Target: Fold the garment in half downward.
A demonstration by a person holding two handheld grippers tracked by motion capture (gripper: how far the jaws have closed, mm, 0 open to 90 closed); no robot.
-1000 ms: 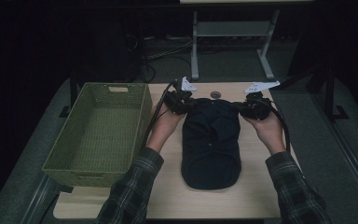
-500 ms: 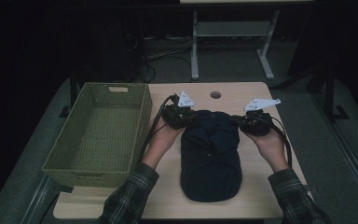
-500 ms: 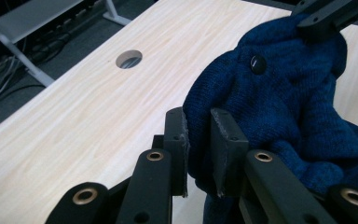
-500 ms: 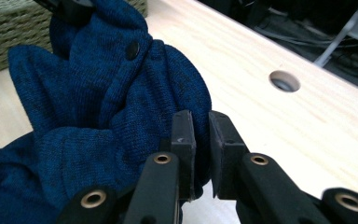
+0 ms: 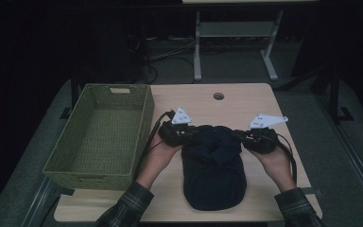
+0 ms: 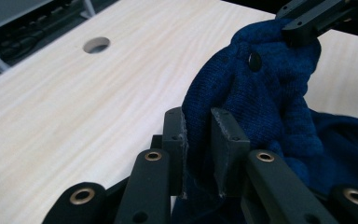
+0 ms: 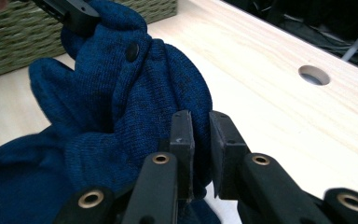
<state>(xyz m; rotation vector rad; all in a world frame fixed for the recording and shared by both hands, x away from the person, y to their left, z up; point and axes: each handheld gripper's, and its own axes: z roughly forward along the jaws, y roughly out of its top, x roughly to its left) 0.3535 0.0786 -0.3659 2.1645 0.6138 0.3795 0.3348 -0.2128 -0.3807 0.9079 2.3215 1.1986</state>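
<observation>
Two grippers clamped on dark blue knit garment point(image 5: 212, 170) at table point(image 5: 246, 101) centre, beside green wicker basket point(image 5: 99, 137). Left gripper point(image 6: 198, 135): narrow, pinching fabric fold. Right gripper point(image 7: 200, 135): same. Black button point(image 6: 254, 61) plain from gripper views, lost from high view.

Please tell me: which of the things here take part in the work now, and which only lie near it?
In the work:
- blue knitted garment
- left gripper, shut on its edge
- right gripper, shut on its other edge

Only near:
- green woven basket
- table, bearing everything
</observation>
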